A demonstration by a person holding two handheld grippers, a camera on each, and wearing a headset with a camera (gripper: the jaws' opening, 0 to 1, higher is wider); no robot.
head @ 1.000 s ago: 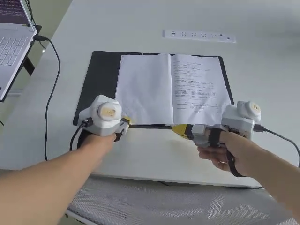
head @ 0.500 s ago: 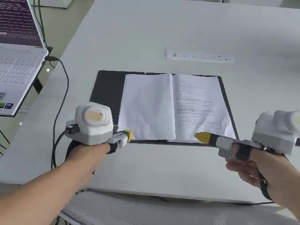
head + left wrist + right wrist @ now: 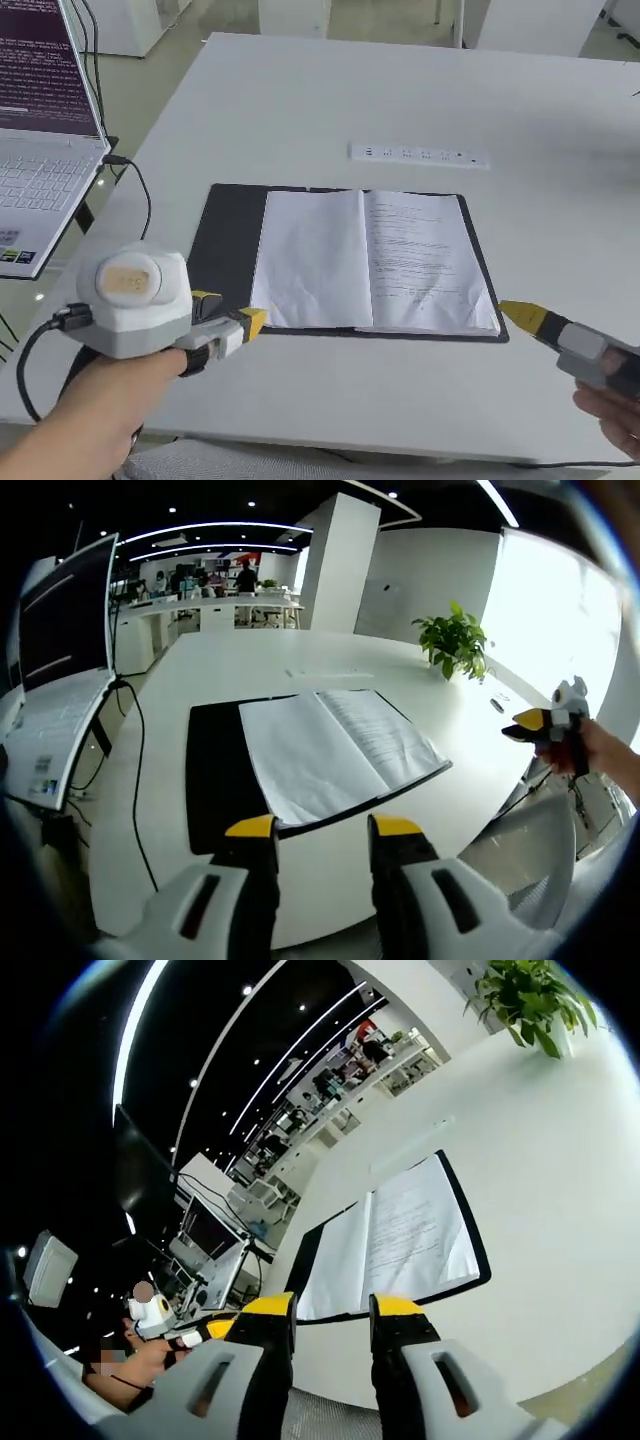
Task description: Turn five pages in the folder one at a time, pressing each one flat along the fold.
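Observation:
The black folder [image 3: 232, 235] lies open on the white table, with a blank white page [image 3: 310, 258] on the left and a printed page [image 3: 425, 262] on the right, both lying flat. My left gripper [image 3: 230, 310] hovers off the folder's near left corner, open and empty. At the near right corner my right gripper [image 3: 525, 316] is also apart from the folder. In the left gripper view the gripper [image 3: 322, 827] points at the folder [image 3: 215, 780]. The right gripper [image 3: 332, 1306] stands open in its own view, facing the folder [image 3: 400, 1230].
An open laptop [image 3: 40, 150] stands at the table's left edge, with a black cable [image 3: 135, 190] running down beside it. A white power strip [image 3: 420, 155] lies beyond the folder. A potted plant [image 3: 455, 640] stands at the far side. The table's near edge is just below the grippers.
Both grippers have drawn back from the folder's near edge and moved apart, the left one to the left, the right one to the right. The head camera has lifted. The pages lie as before.

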